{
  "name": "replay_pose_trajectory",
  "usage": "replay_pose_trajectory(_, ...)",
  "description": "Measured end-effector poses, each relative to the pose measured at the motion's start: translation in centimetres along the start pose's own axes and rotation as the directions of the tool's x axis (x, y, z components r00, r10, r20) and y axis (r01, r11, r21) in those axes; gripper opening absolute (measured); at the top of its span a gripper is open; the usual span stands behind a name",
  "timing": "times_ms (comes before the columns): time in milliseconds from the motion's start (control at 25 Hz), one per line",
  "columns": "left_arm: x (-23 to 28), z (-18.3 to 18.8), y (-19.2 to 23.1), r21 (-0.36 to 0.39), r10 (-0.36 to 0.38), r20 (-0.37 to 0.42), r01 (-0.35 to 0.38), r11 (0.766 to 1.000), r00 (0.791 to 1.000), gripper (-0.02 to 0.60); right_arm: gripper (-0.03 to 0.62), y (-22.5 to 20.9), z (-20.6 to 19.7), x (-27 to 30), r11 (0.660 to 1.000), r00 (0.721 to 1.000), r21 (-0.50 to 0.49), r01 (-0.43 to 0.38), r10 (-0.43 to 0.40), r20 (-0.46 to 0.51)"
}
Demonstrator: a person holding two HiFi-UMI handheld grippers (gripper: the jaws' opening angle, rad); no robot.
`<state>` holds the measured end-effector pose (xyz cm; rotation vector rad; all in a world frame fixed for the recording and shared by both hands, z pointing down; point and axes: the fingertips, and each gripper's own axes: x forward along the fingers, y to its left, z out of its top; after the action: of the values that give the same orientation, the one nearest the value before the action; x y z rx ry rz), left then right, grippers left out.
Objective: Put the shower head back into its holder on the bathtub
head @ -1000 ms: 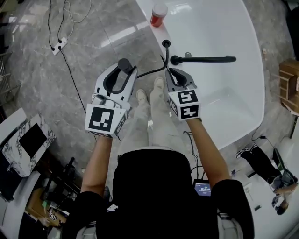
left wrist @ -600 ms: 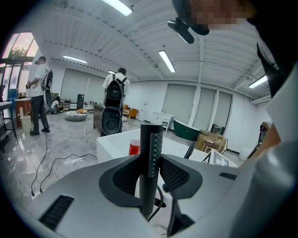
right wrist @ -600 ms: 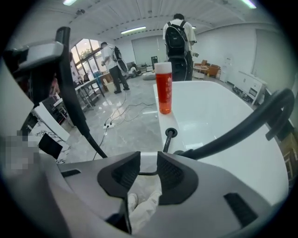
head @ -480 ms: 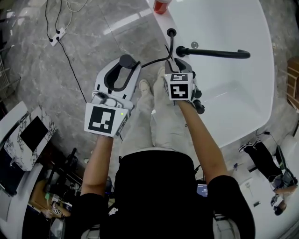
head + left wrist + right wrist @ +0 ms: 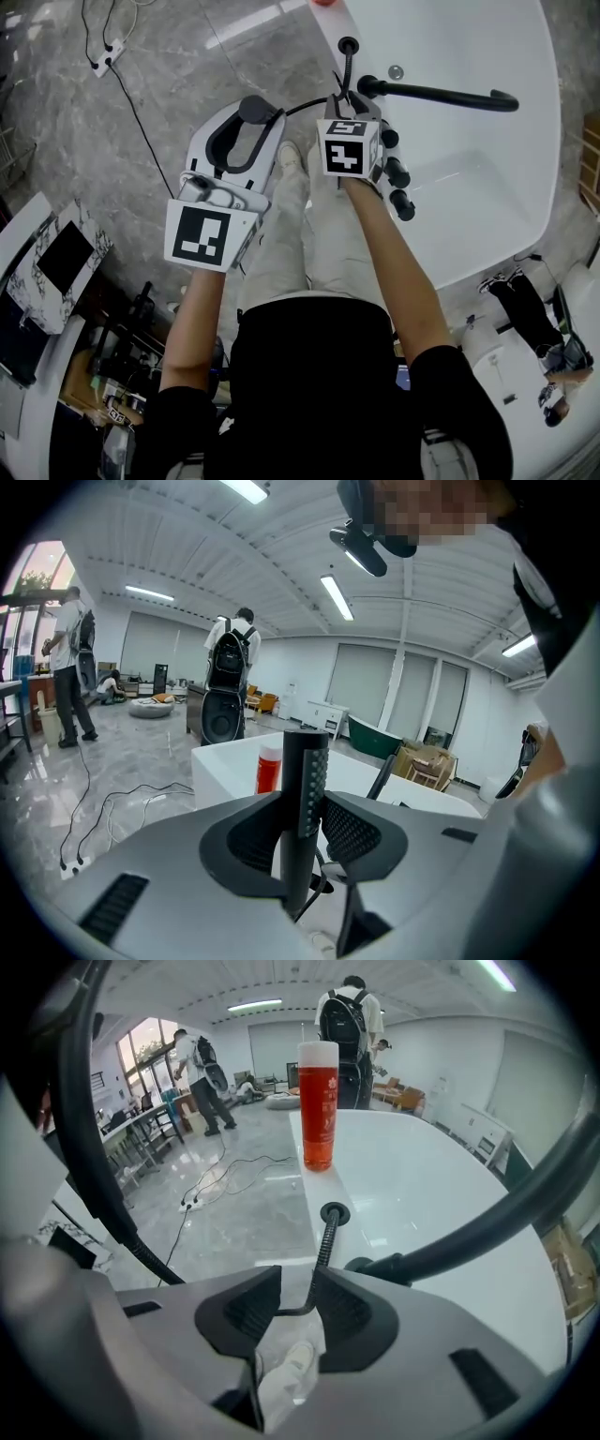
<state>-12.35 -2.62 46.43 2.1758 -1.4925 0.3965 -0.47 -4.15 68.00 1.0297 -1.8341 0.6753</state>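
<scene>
Black and ribbed, the shower head (image 5: 305, 761) stands upright, clamped in my left gripper (image 5: 302, 808) beside the bathtub (image 5: 450, 169), short of its holder (image 5: 332, 1213) on the rim. Its hose (image 5: 324, 1246) runs through my right gripper (image 5: 295, 1288), whose narrow-set jaws don't pinch it. I judge this the approach: next, line the handle over the holder and lower it.
</scene>
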Motion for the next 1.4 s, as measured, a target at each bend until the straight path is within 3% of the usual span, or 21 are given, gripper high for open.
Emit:
replay_pose_trajectory(520,0.9,-2.0,0.4,-0.003,-0.018,-0.048,0.018,1.000,0.999,0.143,0.120,-1.3,-1.2,3.3,0.994,0.995,0.072,0.078,-0.073,-0.065)
replay_pose_trajectory(1080,1.2,-3.2,0.7,-0.020,-0.037,-0.070,0.036,0.999,0.997,0.143,0.082,-1.5,-1.4,5.0,0.987,0.982,0.016,0.157,-0.155,-0.110)
replay_pose_trajectory(1400,0.8,-2.9,1.0,-0.026,-0.031,-0.056,0.029,0.999,0.998,0.143,0.063,-1.5,-1.2,4.7,0.991,0.987,0.049,0.123,-0.117,-0.106)
